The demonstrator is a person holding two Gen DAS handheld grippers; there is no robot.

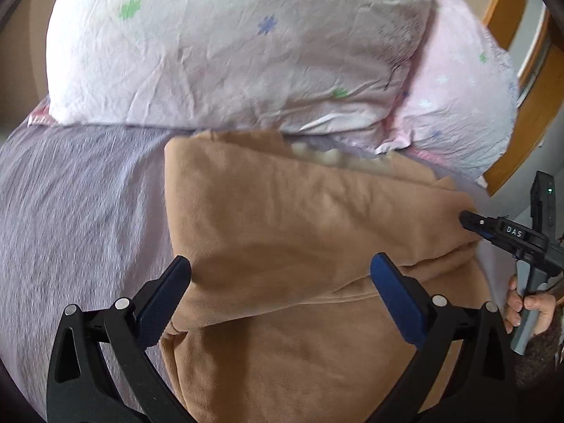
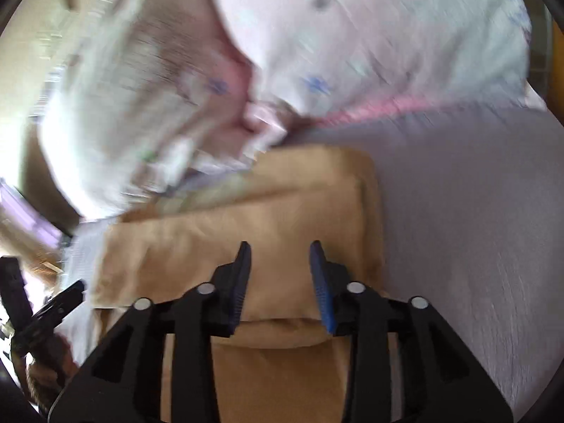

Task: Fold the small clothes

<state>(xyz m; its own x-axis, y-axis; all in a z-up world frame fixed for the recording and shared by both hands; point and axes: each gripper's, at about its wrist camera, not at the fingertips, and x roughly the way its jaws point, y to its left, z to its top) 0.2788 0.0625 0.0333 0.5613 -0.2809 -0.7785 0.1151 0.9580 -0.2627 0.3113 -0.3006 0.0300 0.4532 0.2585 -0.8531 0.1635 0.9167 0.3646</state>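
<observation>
The right claw (image 2: 280, 268) hangs parted over a folded tan garment (image 2: 246, 211) on a lilac bedsheet (image 2: 476, 229); beyond it, blurred, is probably a floral pillow (image 2: 370, 35).

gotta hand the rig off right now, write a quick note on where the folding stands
Left hand-held gripper: open, empty, over the near part of the tan garment.
Right hand-held gripper: open, empty, above the same garment.
Garment lies on the lilac bedsheet, just below the floral pillow.
Done: folded over at least once, layers stacked.
Left: probably one more fold, or square the edges.
</observation>
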